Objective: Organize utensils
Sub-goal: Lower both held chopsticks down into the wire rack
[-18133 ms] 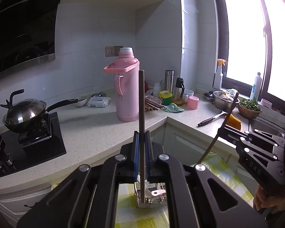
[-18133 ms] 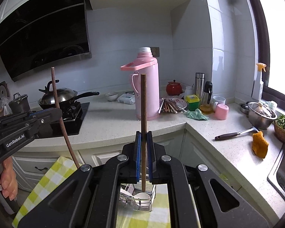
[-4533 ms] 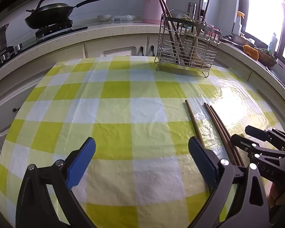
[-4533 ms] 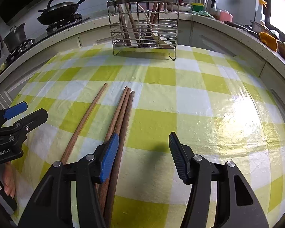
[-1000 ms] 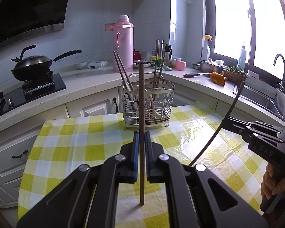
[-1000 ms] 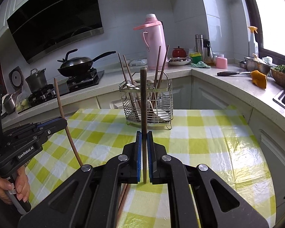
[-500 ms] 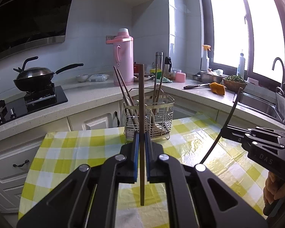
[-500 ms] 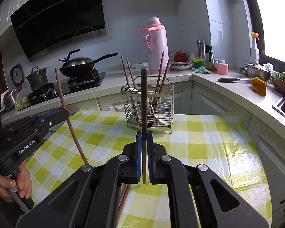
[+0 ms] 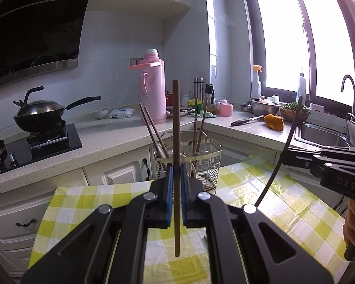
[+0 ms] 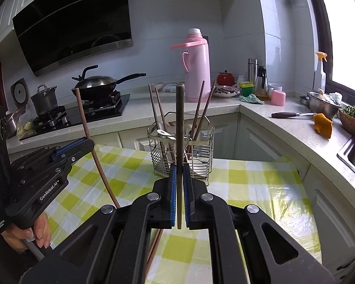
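1. The left tool (image 9: 175, 184) is pressed together on a brown chopstick (image 9: 176, 142), pinching it upright above the checked counter (image 9: 284, 203).
2. The right tool (image 10: 179, 184) likewise pinches a darker chopstick (image 10: 179, 123) upright between its blue pads (image 10: 173, 189).
3. The wire utensil rack (image 10: 201, 146) stands at the far edge of the counter, beyond both tools, with several chopsticks (image 10: 198, 111) leaning in it.
4. More loose chopsticks (image 10: 153, 248) lie on the counter beneath the right tool.
5. A pink thermos (image 9: 153, 87) stands on the kitchen worktop behind the rack.
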